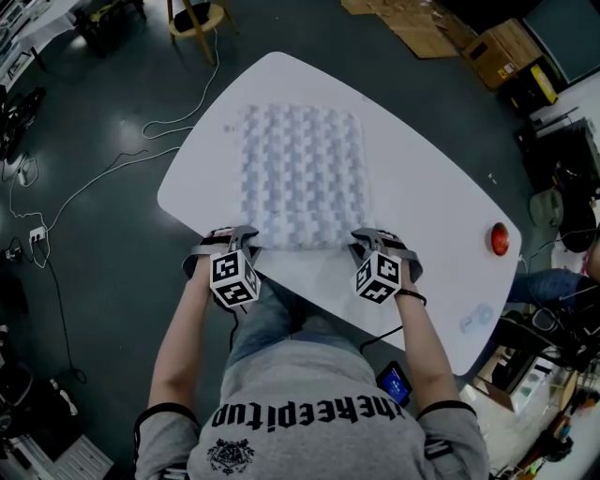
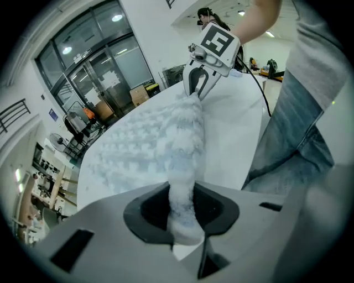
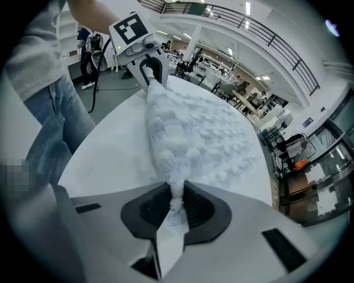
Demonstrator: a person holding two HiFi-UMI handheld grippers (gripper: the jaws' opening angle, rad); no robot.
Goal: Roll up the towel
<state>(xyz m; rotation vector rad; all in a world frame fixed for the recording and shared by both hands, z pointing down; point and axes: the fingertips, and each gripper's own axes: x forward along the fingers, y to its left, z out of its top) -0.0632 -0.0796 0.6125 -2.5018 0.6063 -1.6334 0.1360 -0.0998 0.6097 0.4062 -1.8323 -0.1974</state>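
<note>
A white waffle-textured towel [image 1: 302,173] lies flat on the white table [image 1: 422,202], its near edge at the table's front. My left gripper [image 1: 242,246] is shut on the towel's near left corner; in the left gripper view the towel [image 2: 182,182] is pinched between the jaws. My right gripper [image 1: 367,249] is shut on the near right corner, where the towel [image 3: 176,182] is squeezed thin between the pads. The near edge bunches into a ridge between the two grippers. Each gripper shows in the other's view: the right gripper [image 2: 197,88] and the left gripper [image 3: 150,74].
A red round object [image 1: 500,238] sits near the table's right edge. Cables [image 1: 112,159] run over the dark floor to the left. A wooden stool [image 1: 197,19] stands beyond the table, cardboard boxes [image 1: 502,52] at the far right. My legs press against the table's near edge.
</note>
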